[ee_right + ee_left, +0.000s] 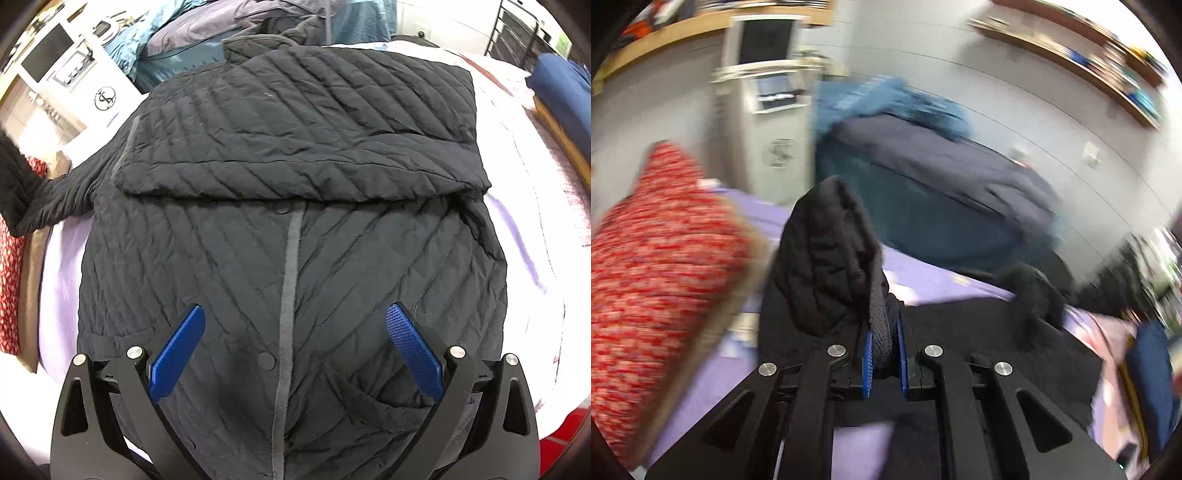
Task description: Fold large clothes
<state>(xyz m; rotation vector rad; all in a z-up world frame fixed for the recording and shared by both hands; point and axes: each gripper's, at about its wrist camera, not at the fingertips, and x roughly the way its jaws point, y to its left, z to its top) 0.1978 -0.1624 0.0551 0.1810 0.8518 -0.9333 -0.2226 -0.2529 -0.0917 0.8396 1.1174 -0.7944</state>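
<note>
A black quilted jacket (295,229) lies front up on a lilac sheet (62,280), with a grey placket down its middle. One sleeve is folded across the chest (303,144). The other sleeve (29,199) stretches off to the left and is lifted. My left gripper (885,354) is shut on that sleeve's knit cuff (879,325), and the sleeve (823,258) stands up in front of it. My right gripper (295,332) is open and empty just above the jacket's lower front.
A red patterned cushion (653,266) is at the left edge of the bed. Teal and navy bedding (923,177) is piled at the far side. A white cabinet (74,81) stands at the back left. A navy item (561,88) lies at the right.
</note>
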